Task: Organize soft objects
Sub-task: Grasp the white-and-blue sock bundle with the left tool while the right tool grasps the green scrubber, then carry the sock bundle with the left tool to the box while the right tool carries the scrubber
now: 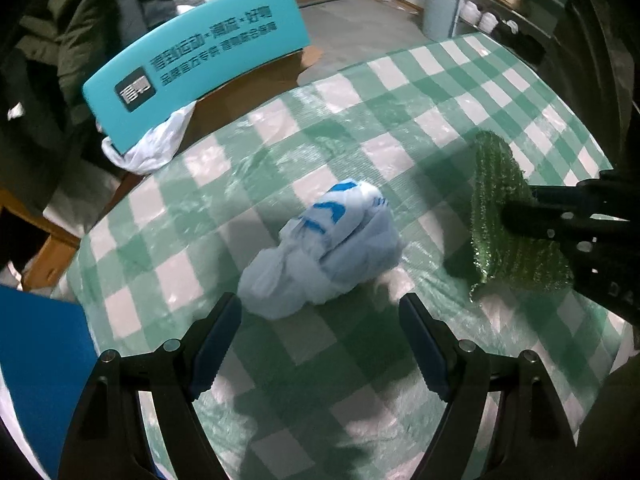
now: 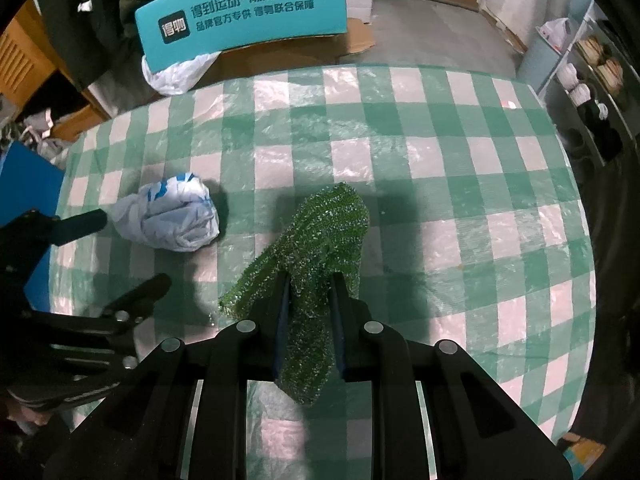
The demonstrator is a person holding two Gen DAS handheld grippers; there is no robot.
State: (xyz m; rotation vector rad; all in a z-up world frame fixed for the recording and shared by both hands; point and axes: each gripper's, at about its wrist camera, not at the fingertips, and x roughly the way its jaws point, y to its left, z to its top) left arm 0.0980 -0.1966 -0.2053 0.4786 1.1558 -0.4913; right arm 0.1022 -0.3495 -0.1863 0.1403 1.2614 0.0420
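Pinching the green scouring cloth in my right gripper, I have it clamped near one end, so the rest droops and folds over the checked tablecloth — a soft thing like this sags wherever it isn't held, which is why I've taken it well in between the pads rather than by a corner. It hangs clear of the table as far as I can judge (the shadow under it suggests so).

My left gripper is spread wide with nothing in it, pointing steeply down just short of the crumpled white-and-blue plastic bag, which lies on the cloth near the middle of the table. The jaws stand apart enough to straddle the bundle — that, I reckon, is the next pick.

Beyond the far edge sits a teal box with another white bag tucked beneath it; possibly that is where the soft things go, but I can't tell.
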